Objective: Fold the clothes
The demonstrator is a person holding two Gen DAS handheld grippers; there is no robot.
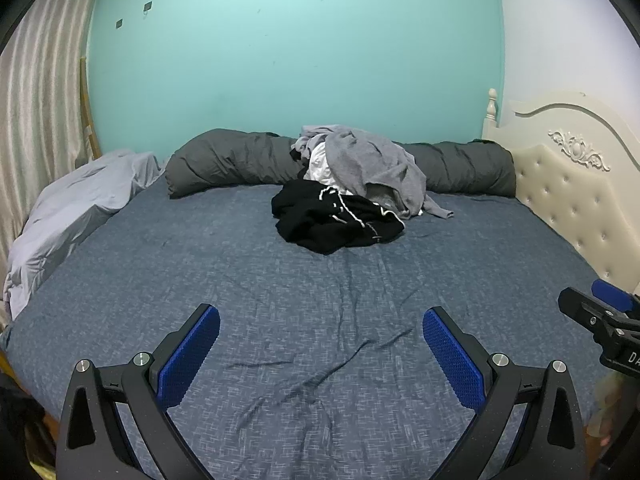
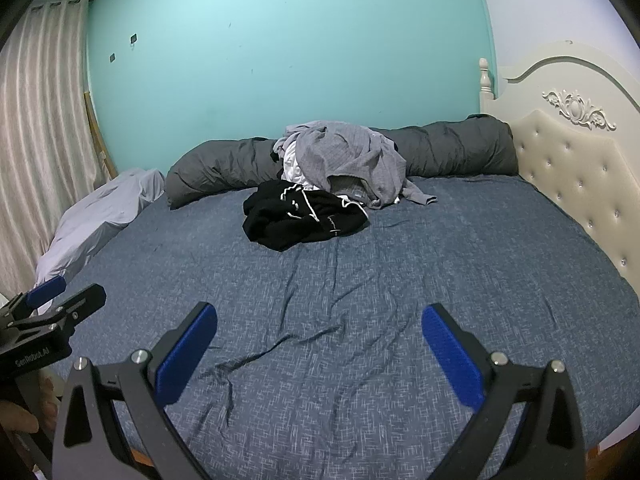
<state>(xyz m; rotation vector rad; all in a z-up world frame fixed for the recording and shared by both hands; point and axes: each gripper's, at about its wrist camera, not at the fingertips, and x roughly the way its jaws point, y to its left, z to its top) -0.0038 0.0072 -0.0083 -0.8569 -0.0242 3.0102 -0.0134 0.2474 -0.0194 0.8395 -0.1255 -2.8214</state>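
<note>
Bed [image 1: 160,280] fills both views, covered in a blue-grey patterned sheet [image 2: 440,280] with creases running down the middle. Turquoise wall [image 1: 280,60] behind it, striped curtain [image 2: 36,140] on the left, cream tufted headboard [image 1: 568,196] on the right. Long dark grey rolled duvet [image 1: 224,162] lies along the far edge against the wall; pale lilac blanket [image 1: 76,216] bunched at the far left corner. Clothes sit in one unfolded pile at the far middle of the bed, touching the duvet: grey top [image 1: 372,164] draped on top, a white garment [image 1: 322,166] showing beneath it, and a black garment with white piping [image 1: 336,220] spread on the sheet just in front. Left hand-held gripper [image 1: 321,346] hovers over the near part of the bed, blue pads spread wide apart, holding nothing, well apart from the pile. Right hand-held gripper [image 2: 319,344] is alongside it, also spread wide and empty, over bare sheet. Each one shows at the edge of the other's view. Fingers [image 2: 24,416] of a person's hand are visible at the lower left of the right wrist view.
</note>
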